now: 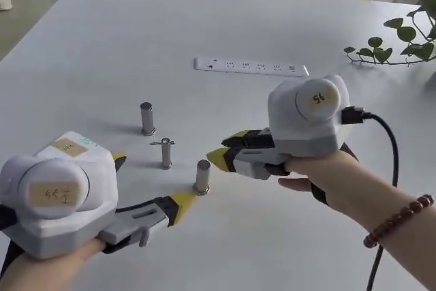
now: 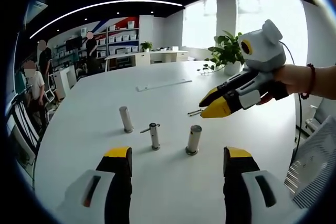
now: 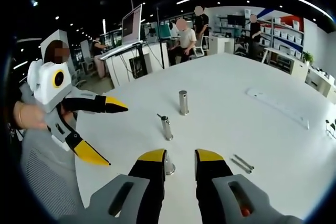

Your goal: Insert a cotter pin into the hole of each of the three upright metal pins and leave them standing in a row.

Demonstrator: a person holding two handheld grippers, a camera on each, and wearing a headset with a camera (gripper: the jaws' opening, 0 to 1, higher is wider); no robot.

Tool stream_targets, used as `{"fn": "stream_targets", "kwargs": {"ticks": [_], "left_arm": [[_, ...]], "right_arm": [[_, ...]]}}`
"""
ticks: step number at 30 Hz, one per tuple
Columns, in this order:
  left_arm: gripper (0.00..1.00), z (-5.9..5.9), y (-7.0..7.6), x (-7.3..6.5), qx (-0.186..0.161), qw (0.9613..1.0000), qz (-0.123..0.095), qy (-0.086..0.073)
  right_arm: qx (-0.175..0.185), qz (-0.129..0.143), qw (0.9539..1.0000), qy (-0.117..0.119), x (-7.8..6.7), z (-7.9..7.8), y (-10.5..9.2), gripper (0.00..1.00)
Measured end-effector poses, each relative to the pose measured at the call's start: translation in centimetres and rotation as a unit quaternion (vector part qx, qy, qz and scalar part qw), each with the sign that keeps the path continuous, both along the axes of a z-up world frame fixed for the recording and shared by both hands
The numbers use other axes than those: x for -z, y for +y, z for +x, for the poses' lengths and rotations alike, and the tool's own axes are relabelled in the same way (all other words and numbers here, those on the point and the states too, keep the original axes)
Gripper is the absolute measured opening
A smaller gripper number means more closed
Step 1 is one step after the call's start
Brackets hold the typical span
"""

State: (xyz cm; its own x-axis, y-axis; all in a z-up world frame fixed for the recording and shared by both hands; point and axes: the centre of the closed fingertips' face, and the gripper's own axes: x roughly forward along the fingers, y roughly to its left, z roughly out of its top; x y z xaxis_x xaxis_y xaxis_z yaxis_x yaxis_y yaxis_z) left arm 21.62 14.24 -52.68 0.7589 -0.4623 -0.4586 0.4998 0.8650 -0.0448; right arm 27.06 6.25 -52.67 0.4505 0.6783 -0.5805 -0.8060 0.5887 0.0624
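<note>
Three upright metal pins stand in a diagonal row on the white table: the far pin [image 1: 147, 118], the middle pin [image 1: 166, 152] and the near pin [image 1: 202, 176]. A cotter pin sticks sideways through the top of the middle pin [image 2: 154, 136]. The other two tops look bare. My left gripper [image 1: 150, 182] is open wide, its jaws spread in front of the near pin [image 2: 193, 140]. My right gripper [image 1: 228, 148] is open with nothing between its jaws, just right of the near pin [image 3: 169, 167]. Loose cotter pins [image 3: 242, 163] lie on the table beside it.
A white power strip [image 1: 251, 67] lies farther back on the table [image 1: 102, 46]. A potted plant [image 1: 402, 39] stands at the right edge. A black cable [image 1: 392, 148] runs from the right gripper. People stand at benches in the background.
</note>
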Motion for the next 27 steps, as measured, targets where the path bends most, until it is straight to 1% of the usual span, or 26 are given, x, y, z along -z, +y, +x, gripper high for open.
{"fn": "stream_targets", "kwargs": {"ticks": [1, 3, 4, 5, 7, 9, 11, 13, 14, 15, 16, 17, 19, 22, 24, 27], "left_arm": [[0.70, 0.0, 0.0, -0.1, 0.000, 1.0000, -0.002, -0.001], [0.69, 0.1, -0.2, -0.4, -0.002, 0.9999, -0.013, -0.005], [0.67, 0.1, -0.1, -0.4, -0.003, 0.9999, -0.013, -0.004], [0.67, 0.1, 0.0, -0.3, -0.005, 0.9999, -0.008, -0.002], [0.67, 0.2, 0.2, -0.2, -0.006, 1.0000, 0.001, -0.002], [0.66, 0.1, 0.4, -0.2, -0.006, 1.0000, 0.003, -0.002], [0.67, 0.1, 0.6, -0.1, -0.007, 1.0000, 0.005, -0.002], [0.67, 0.1, 0.8, 0.0, -0.006, 0.9999, 0.011, -0.001], [0.68, 0.0, 0.9, 0.1, -0.003, 0.9999, 0.015, -0.001], [0.69, -0.1, 0.9, 0.2, -0.001, 0.9999, 0.016, -0.002], [0.69, -0.1, 0.9, 0.2, 0.000, 0.9999, 0.015, -0.003], [0.70, -0.2, 0.8, 0.1, 0.003, 0.9999, 0.009, -0.003], [0.71, -0.2, 0.7, -0.1, 0.003, 1.0000, -0.005, -0.006], [0.73, -0.2, 0.8, -0.1, -0.004, 0.9999, -0.013, -0.001], [0.75, -0.1, 0.8, -0.2, -0.006, 0.9999, -0.014, -0.006], [0.76, -0.1, 0.8, -0.2, -0.004, 0.9999, -0.012, -0.007]], "right_arm": [[0.004, -0.003, 1.0000, 0.004, 0.1, 0.3, -0.4, 0.16], [0.011, -0.012, 0.9998, 0.014, 0.6, 0.8, -1.1, 0.15], [0.011, -0.014, 0.9997, 0.015, 0.7, 1.0, -1.4, 0.16], [0.012, -0.017, 0.9996, 0.016, 0.9, 1.2, -1.6, 0.16], [0.012, -0.029, 0.9993, 0.022, 1.6, 2.1, -2.5, 0.16], [0.012, -0.048, 0.9986, 0.021, 2.0, 2.5, -3.3, 0.15], [0.010, -0.059, 0.9979, 0.023, 2.3, 2.9, -3.8, 0.15], [0.011, -0.062, 0.9977, 0.026, 2.5, 3.4, -4.2, 0.15], [0.011, -0.067, 0.9973, 0.028, 3.0, 4.0, -4.7, 0.15], [0.009, -0.077, 0.9967, 0.024, 3.1, 4.2, -5.0, 0.15], [0.005, -0.086, 0.9961, 0.022, 3.3, 4.3, -5.2, 0.15], [0.000, -0.097, 0.9951, 0.020, 3.5, 4.5, -5.4, 0.15], [-0.007, -0.105, 0.9942, 0.022, 3.9, 4.7, -5.6, 0.14], [-0.012, -0.116, 0.9929, 0.022, 4.4, 5.1, -5.9, 0.09], [-0.017, -0.125, 0.9917, 0.025, 4.8, 5.3, -6.0, 0.09], [-0.027, -0.138, 0.9896, 0.033, 5.7, 5.7, -6.1, 0.09]]}}
